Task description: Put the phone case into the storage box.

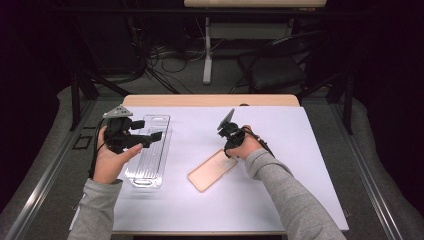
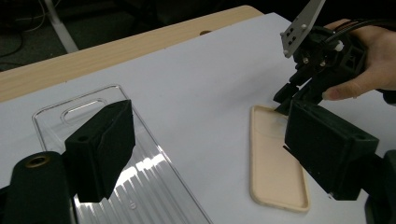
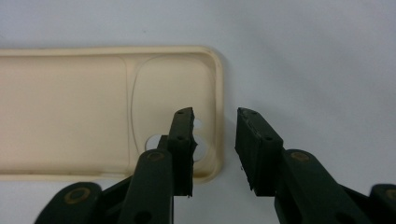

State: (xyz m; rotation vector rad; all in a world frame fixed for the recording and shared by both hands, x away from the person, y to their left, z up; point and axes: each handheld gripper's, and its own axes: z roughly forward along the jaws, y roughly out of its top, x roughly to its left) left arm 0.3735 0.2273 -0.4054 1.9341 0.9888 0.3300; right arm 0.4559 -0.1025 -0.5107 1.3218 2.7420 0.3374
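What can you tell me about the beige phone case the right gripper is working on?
The beige phone case looks like soft matte plastic or rubber. It lies flat on the white table sheet, hollow side up, with a raised rim, rounded corners and round holes near one end. In the high view it sits slanted, right of the clear plastic tray and apart from it. The right gripper straddles the rim at that end: one jaw inside the case, one outside on the sheet, with a gap left, so no grip yet.
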